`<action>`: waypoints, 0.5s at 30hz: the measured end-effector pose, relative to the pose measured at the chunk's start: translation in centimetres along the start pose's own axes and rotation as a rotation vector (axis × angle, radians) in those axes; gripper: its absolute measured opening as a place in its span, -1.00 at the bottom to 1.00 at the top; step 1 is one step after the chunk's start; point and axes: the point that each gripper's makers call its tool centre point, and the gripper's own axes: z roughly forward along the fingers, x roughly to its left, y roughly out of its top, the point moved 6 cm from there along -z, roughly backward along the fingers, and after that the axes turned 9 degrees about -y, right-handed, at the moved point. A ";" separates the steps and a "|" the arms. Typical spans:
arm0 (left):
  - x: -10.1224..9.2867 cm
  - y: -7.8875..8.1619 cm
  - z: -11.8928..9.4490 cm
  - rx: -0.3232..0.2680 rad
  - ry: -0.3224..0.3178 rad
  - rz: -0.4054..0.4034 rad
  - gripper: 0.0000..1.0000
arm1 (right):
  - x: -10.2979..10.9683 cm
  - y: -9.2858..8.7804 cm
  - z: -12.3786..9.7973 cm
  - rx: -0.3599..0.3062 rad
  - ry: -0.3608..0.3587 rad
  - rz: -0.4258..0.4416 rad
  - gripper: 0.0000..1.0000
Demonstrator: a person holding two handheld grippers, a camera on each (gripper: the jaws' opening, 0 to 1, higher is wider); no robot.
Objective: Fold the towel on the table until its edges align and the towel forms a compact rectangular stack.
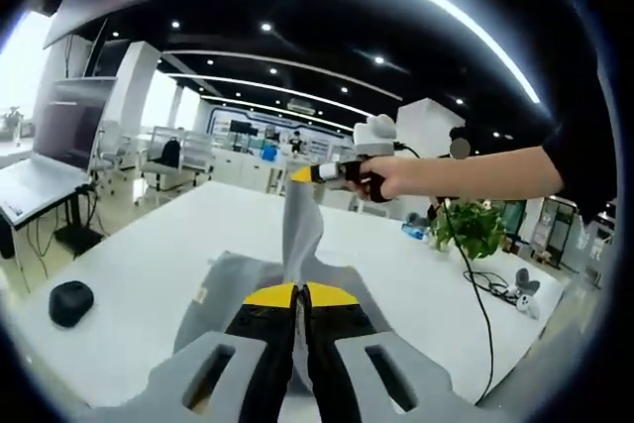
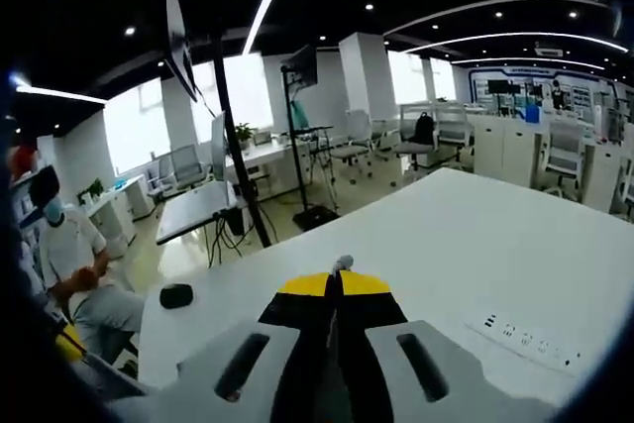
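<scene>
A grey towel (image 1: 300, 235) hangs stretched above the white table (image 1: 149, 245) in the left gripper view. My left gripper (image 1: 300, 294) is shut on its near edge, the yellow-tipped jaws pressed together on the cloth. My right gripper (image 1: 309, 173), held by a person's hand, comes in from the right and pinches the towel's far upper corner. The rest of the towel (image 1: 228, 284) lies slack on the table below my jaws. In the right gripper view my right gripper (image 2: 337, 279) is shut, with a small tuft of grey towel (image 2: 343, 264) poking out between the tips.
A black mouse-like object (image 1: 70, 301) lies on the table at the left, seen too as a black object (image 2: 176, 295). A potted plant (image 1: 474, 227) and a cable (image 1: 475, 284) sit at the right. A power strip (image 2: 520, 336) is set into the table. A seated person (image 2: 74, 255) is at the left.
</scene>
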 end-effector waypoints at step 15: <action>2.7 -1.8 -0.2 -0.022 0.076 -0.067 -0.95 | 1.0 -2.6 3.7 0.031 -0.046 -0.003 -1.00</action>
